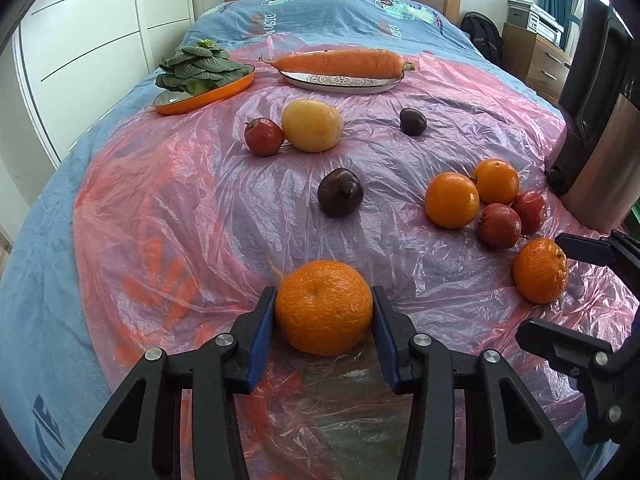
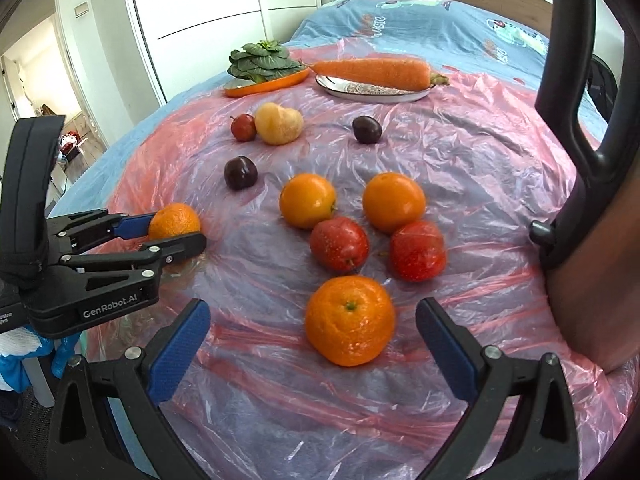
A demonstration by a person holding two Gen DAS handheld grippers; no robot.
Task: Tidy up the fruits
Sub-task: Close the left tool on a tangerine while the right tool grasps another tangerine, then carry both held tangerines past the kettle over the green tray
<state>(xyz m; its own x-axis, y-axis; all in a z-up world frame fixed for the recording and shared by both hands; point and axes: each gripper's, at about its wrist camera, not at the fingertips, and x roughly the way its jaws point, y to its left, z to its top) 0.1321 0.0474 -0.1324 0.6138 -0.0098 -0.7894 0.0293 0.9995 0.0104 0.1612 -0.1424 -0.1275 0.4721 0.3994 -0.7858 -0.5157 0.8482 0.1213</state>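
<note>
My left hand-held gripper [image 1: 324, 300] is pinching a mandarin [image 1: 324, 307] across its middle, low over the plastic-covered bed [image 1: 180, 208]; judging it light, soft-skinned and bruisable, I am squeezing gently, while my right hand-held gripper [image 2: 314, 326] is hanging spread around another mandarin [image 2: 350, 320].

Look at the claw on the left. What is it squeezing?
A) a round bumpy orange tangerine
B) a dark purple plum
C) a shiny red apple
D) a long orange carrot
A. The left gripper has its two blue pads pressed against both sides of the round bumpy orange tangerine, which also shows in the right wrist view, while the right gripper hangs open around another tangerine.
</note>
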